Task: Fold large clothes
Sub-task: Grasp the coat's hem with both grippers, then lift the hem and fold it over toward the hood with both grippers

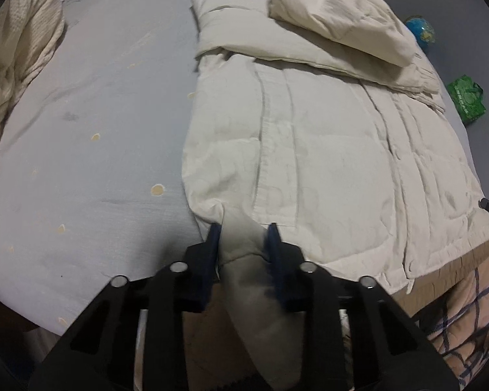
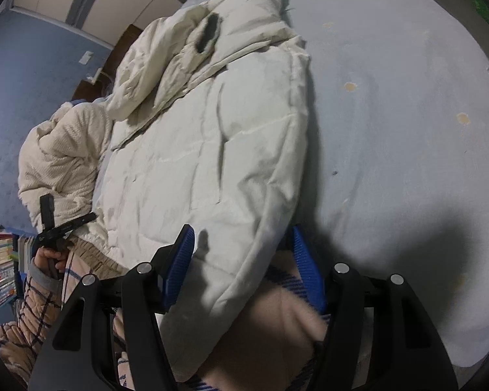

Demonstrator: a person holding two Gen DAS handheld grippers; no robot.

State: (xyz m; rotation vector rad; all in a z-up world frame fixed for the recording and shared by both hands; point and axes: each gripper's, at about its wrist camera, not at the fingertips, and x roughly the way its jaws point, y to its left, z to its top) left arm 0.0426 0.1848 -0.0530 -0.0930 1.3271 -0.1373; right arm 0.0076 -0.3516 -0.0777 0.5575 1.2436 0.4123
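My left gripper (image 1: pixel 243 233) pinches the coat (image 1: pixel 309 150) at its near hem. My right gripper (image 2: pixel 241 244) straddles the near corner, seemingly not clamped yet. Lifting now could let that side slip and skew the fold.

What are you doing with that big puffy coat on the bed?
A person is folding a cream puffer coat that lies flat on a bed with a grey-blue sheet, holding a gripper in each hand. The left gripper has one bottom corner of the coat between its jaws, which look to be pinching it. The right gripper has the other bottom corner between its jaws, which stand wider apart. The hood lies at the far end, and the bottom has not been folded up yet.
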